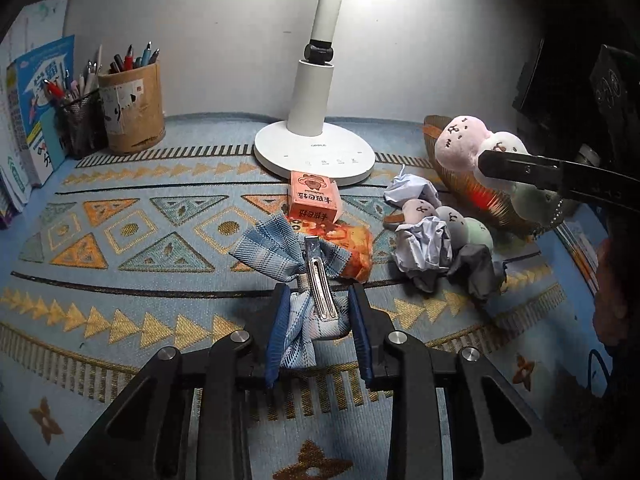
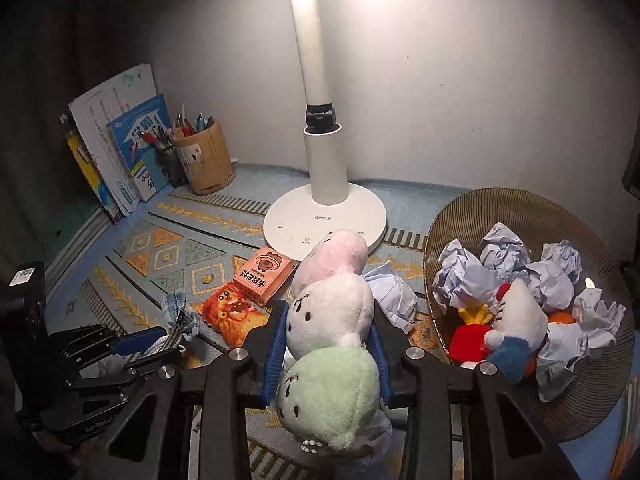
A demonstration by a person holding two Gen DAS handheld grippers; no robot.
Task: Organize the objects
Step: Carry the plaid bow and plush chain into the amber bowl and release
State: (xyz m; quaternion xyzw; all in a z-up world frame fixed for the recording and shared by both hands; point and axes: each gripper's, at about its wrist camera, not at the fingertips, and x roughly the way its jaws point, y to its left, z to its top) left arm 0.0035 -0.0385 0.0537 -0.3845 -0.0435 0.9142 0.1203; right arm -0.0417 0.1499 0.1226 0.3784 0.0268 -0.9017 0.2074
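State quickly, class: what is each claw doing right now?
Left claw: closed on the plaid bow hair clip.
Right claw: closed on the plush dango toy.

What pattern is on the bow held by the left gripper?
Blue and white plaid on the bow, clearest in the left wrist view.

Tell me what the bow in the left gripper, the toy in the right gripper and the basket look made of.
Bow: woven plaid cloth, matte, with a visible weave; its clip looks like shiny metal.
Toy: soft plush, fuzzy nap, stitched faces on three pastel balls.
Basket: probably woven wicker or fine wire; thin radiating ribs with a slight sheen, too dim to settle.
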